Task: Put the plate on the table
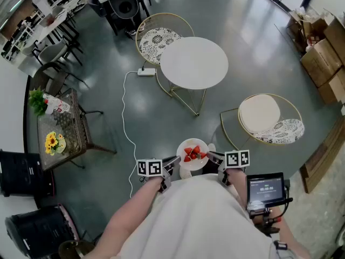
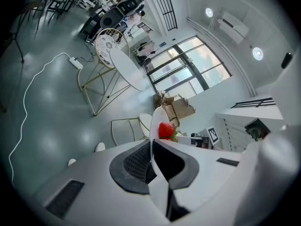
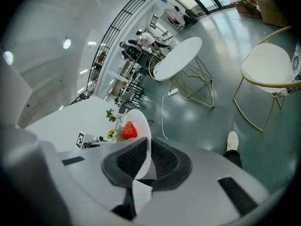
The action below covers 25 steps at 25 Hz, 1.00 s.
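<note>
Over the floor (image 1: 253, 47), near the round table (image 1: 194, 62), the strawberry plate (image 1: 186, 145) is clamped rim-on by left gripper (image 1: 172, 164) and right gripper (image 1: 214, 157); screen (image 1: 265, 189) text illegible.

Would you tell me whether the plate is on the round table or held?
Held: the left gripper and right gripper each clamp the rim of the plate; the table stands apart, farther ahead.

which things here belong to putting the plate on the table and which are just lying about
Job: plate with strawberries, clamped by left gripper and right gripper; round white table.
Lying about: far chair, near chair, power strip, cardboard boxes, side table with flowers.
</note>
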Tool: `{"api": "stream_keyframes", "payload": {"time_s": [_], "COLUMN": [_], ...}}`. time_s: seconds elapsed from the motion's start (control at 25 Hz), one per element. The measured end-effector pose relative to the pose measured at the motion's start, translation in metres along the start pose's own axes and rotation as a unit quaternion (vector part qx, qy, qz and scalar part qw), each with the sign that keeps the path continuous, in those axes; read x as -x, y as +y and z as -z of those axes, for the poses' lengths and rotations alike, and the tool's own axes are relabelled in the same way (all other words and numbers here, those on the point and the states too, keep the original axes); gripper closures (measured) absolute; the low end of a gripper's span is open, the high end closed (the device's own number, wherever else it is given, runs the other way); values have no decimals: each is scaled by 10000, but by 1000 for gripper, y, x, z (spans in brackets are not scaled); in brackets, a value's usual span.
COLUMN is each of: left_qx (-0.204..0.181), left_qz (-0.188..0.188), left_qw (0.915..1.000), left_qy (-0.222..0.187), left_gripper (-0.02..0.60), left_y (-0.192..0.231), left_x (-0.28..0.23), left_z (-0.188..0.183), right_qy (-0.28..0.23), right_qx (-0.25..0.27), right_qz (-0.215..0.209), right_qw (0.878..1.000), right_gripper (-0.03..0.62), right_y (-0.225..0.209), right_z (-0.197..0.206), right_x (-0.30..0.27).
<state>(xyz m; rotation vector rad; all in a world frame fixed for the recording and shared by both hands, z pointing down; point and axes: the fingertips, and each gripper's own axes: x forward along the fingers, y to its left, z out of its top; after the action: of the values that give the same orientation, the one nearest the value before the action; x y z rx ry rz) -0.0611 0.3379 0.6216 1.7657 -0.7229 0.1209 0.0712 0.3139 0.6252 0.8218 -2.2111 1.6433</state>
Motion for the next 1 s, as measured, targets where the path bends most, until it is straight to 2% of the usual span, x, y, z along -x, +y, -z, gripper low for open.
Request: {"api": "stream_keyframes", "payload": {"time_s": [0.4,1.0], "left_qx": [-102,-178], "left_qz": [-18,-131], "left_qw": [9999,9998], "left_qy": [-25,-8], "left_gripper": [569,569], "left_y": [-1,7], "left_x": [-2,7], "left_z": [6,1], "right_qy": [-90,-83], "right_qx": [-158,-105], "right_qz": [48,-9], "right_qw": [9998,9999], "right_gripper": [568,568], "right_y": [-5,0], "right_z": [10,11], "right_x": [3,-8]}}
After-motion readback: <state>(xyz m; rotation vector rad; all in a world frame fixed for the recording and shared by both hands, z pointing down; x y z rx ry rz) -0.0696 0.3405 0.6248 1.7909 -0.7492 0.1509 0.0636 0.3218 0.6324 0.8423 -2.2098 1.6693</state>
